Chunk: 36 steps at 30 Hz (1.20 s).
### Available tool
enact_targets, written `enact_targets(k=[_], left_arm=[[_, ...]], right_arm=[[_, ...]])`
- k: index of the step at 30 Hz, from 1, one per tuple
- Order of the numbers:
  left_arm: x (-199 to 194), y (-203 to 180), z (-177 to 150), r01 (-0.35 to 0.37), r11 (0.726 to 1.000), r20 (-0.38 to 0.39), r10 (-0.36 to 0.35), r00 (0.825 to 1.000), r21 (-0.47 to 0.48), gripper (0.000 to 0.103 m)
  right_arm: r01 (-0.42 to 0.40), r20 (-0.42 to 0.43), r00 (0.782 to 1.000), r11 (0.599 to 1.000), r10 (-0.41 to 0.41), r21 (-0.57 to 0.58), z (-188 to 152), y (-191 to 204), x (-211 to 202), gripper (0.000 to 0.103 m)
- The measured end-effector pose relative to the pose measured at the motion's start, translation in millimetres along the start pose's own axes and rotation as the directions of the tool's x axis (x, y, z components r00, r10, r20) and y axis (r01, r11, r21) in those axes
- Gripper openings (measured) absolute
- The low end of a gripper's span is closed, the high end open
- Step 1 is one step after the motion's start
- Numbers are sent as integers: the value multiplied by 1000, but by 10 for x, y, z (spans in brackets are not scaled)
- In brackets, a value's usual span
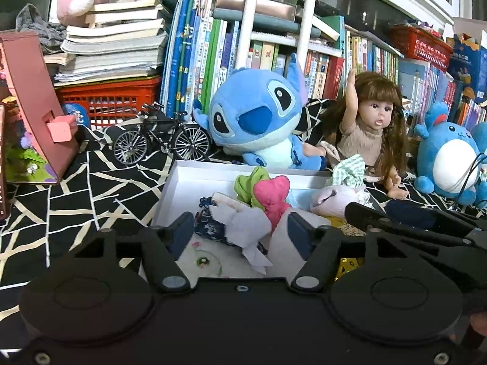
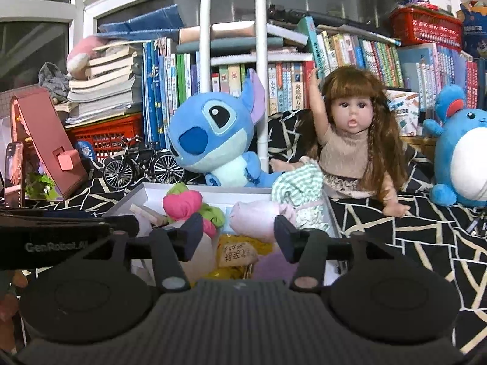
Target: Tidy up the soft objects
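I'm holding both grippers over the white box (image 1: pixel 188 179) of soft bundles; my left gripper (image 1: pixel 240 228) is standing spread around a navy-and-white cloth bundle (image 1: pixel 231 228), my right gripper (image 2: pixel 239 232) spread above a yellow packet (image 2: pixel 237 254), neither pinching

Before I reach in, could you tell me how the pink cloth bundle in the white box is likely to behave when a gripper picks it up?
The pink cloth bundle looks knotted and creased, so it will probably squash between the pads and droop. It seems light. It leans against the green cloth, which might drag along.
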<state>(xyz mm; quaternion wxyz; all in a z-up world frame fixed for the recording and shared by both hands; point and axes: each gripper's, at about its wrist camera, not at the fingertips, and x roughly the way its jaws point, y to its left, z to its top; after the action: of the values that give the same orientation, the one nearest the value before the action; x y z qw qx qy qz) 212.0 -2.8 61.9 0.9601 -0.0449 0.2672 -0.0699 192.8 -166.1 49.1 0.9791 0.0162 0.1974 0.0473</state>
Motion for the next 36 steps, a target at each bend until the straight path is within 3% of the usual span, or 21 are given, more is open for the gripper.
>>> enact_targets(k=[7,15,19,27,36], left_arm=[[-277,15,-39,6,1000,10,-6,1000,13,86],[-616,37,-294,23,1000,-3,-23,1000,-8,89],[-694,45,-489,-5,1000,-21,5,1000,9,90],[-529,133,-808,-66,998,-117,68,991,23,90],[-368,159,-958,-121,991,-141,128,982,54,95]], right_arm=[[7,14,1000,1000,-7,13,-33,-55,-251,80],[0,3,1000,999,-1,38,-270,-85,-590,88],[16,-35,999,1000,-16,13,-438,-69,-642,90],[58,-146,988,998,-59,-9,-723,-77,-524,92],[78,-233,969,997,-80,-18,-804,-99,-400,103]])
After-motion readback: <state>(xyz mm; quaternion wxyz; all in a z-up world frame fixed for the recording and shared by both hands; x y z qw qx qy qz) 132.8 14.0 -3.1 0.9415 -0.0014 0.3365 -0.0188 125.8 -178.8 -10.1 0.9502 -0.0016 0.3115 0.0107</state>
